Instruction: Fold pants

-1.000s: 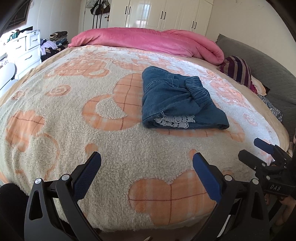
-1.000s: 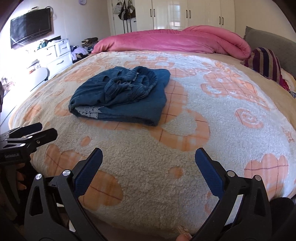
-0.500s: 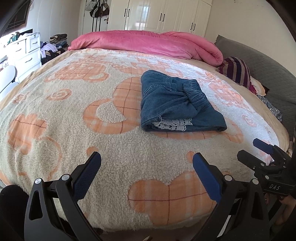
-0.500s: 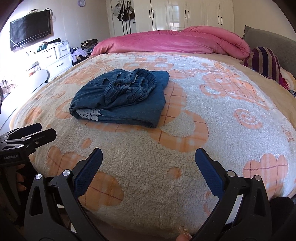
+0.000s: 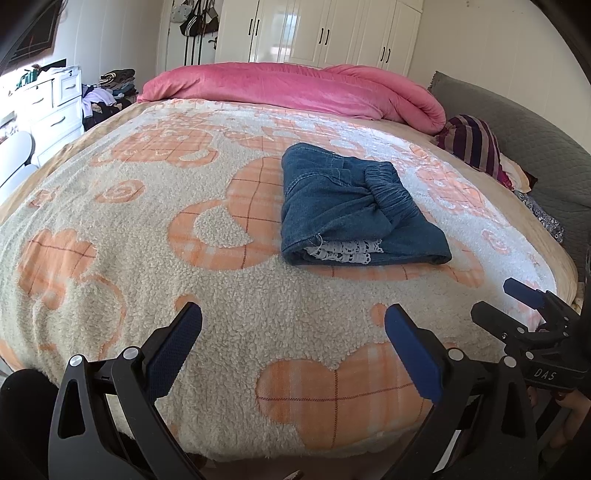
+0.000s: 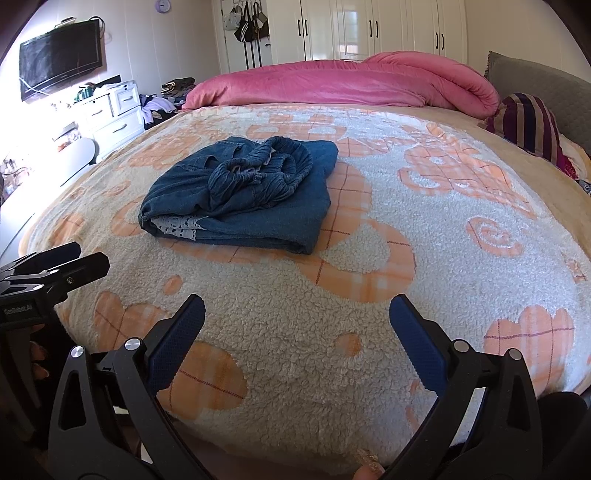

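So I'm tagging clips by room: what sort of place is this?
A bedroom, most likely: a bed with a fleece blanket, a pink duvet, white wardrobes and a wall TV.

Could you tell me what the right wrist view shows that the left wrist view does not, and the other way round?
Only the right wrist view shows the wall-mounted television and the purple wall clock. It also looks into the bunched elastic waistband from its open side.

Only the left wrist view shows the floral fabric beside the grey headboard.

Both show the folded denim pants with white lace trim on the fleece blanket, the pink duvet, the striped pillow, and both grippers open: left gripper, right gripper.
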Tool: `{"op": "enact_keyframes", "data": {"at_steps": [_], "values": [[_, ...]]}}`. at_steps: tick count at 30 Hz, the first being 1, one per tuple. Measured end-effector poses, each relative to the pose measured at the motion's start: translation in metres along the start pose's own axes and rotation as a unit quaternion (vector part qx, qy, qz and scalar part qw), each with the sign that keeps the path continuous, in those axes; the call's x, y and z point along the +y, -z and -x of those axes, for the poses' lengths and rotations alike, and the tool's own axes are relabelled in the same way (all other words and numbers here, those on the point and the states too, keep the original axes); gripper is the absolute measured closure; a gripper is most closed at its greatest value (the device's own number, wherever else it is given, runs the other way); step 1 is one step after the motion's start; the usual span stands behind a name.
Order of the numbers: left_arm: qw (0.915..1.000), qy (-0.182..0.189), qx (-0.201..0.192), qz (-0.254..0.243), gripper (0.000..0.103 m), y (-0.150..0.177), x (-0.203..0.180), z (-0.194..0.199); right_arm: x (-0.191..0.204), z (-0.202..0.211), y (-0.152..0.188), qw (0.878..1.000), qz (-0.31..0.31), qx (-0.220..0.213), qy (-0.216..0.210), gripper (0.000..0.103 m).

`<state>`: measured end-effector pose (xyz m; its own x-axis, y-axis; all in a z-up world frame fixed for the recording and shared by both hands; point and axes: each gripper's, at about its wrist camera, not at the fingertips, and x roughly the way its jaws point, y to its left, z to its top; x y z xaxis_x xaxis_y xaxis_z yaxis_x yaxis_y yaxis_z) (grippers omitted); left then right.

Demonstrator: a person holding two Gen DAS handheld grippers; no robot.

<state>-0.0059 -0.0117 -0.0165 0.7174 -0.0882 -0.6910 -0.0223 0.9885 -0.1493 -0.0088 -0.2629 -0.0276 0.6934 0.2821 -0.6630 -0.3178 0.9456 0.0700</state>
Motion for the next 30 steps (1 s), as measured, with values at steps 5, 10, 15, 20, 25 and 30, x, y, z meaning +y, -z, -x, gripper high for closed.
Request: {"op": "enact_keyframes", "data": {"at_steps": [5, 10, 15, 20, 25, 30], "values": [[1.0000, -0.001, 0.000, 0.000, 0.004, -0.0006, 0.0000, 0.0002, 0.0004, -0.0008, 0.0004, 1.000, 0.001, 0.002, 0.000, 0.009], [1.0000, -0.001, 0.000, 0.000, 0.004, -0.0008, 0.0002, 0.0000, 0.0001, -0.0016, 0.0009, 1.000, 0.000, 0.003, 0.001, 0.009], [1.0000, -0.003, 0.000, 0.001, 0.004, -0.0009, 0.0012, 0.0006, 0.0001, -0.0016, 0.0011, 1.000, 0.000, 0.002, 0.001, 0.009], [1.0000, -0.004, -0.001, 0.001, 0.004, -0.0006, 0.0021, 0.0007, 0.0000, -0.0018, 0.0011, 1.000, 0.000, 0.003, 0.002, 0.009], [1.0000, -0.005, 0.000, 0.002, 0.004, 0.0001, 0.0036, 0.0008, 0.0000, -0.0020, 0.0012, 1.000, 0.000, 0.004, 0.002, 0.009], [1.0000, -0.006, 0.000, 0.003, 0.004, 0.0000, 0.0032, 0.0006, 0.0002, -0.0022, 0.0010, 1.000, 0.000, 0.005, 0.002, 0.009]]}}
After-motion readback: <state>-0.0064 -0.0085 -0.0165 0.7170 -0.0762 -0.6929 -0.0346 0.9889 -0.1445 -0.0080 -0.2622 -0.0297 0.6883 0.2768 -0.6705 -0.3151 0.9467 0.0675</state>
